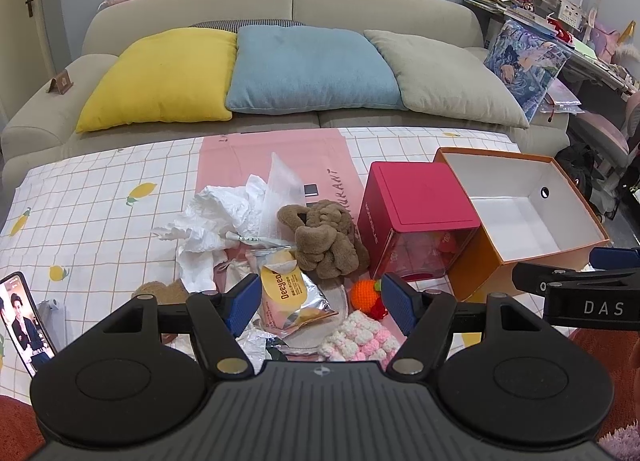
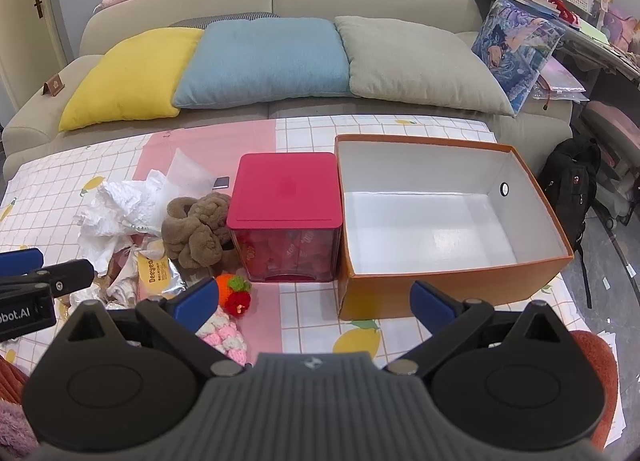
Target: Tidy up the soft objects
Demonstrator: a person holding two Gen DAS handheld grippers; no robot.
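A heap of soft things lies on the lemon-print cloth. It holds a brown plush toy [image 1: 324, 239] [image 2: 196, 229], an orange crochet fruit [image 1: 364, 293] [image 2: 230, 285] and a pink-and-white crochet piece [image 1: 360, 337] [image 2: 226, 335]. My left gripper [image 1: 320, 305] hangs open just above the heap's near edge, over a yellow snack packet [image 1: 288, 293], holding nothing. My right gripper [image 2: 316, 301] is open and empty in front of the orange box [image 2: 440, 293] [image 1: 480, 273], whose white inside is bare.
A red-lidded clear box [image 2: 286, 189] [image 1: 416, 197] stands between the heap and the orange box. Crumpled white paper [image 1: 216, 217] lies at the heap's left. A lit phone [image 1: 24, 321] is propped at the near left. A sofa with cushions [image 1: 308, 65] runs behind.
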